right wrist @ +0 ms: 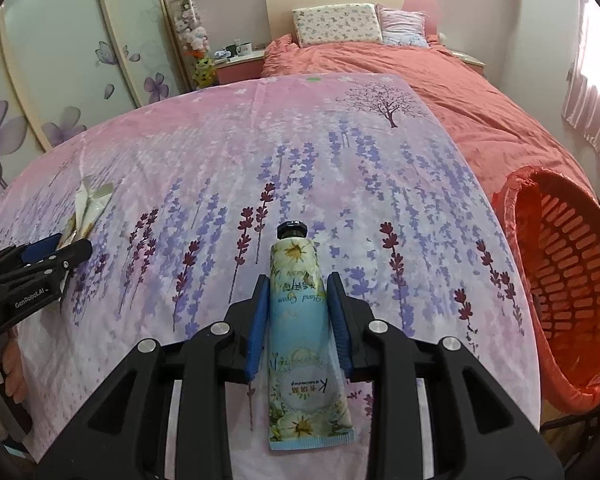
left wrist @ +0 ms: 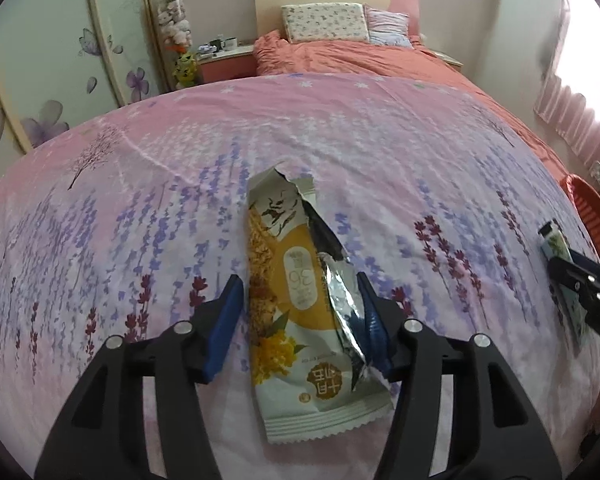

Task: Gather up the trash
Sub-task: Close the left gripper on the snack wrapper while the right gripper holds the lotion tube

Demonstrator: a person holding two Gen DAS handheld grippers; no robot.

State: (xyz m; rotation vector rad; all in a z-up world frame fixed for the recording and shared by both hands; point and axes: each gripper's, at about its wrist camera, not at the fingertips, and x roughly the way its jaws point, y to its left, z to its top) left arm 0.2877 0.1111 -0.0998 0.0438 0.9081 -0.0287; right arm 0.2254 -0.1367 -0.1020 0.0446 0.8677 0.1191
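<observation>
The torn snack wrapper (left wrist: 300,304) lies flat on the bed (left wrist: 380,140), lengthwise between the blue pads of the left claw (left wrist: 298,292). That claw is spread, one pad touching the crumpled foil edge and the other just clear, probably lined up to grip the wrapper across its narrow width. To the wrapper's right, the hand cream tube (right wrist: 302,320) is pinched at mid-body by the right claw (right wrist: 300,300), cap pointing away. Further right of the wrapper, beside the bed, stands the red bin (right wrist: 560,280), likely where both will go.

Glossy foil-lined wrapper (left wrist: 300,300), glossy plastic tube (right wrist: 304,340), printed cloth sheet (left wrist: 340,140)
</observation>
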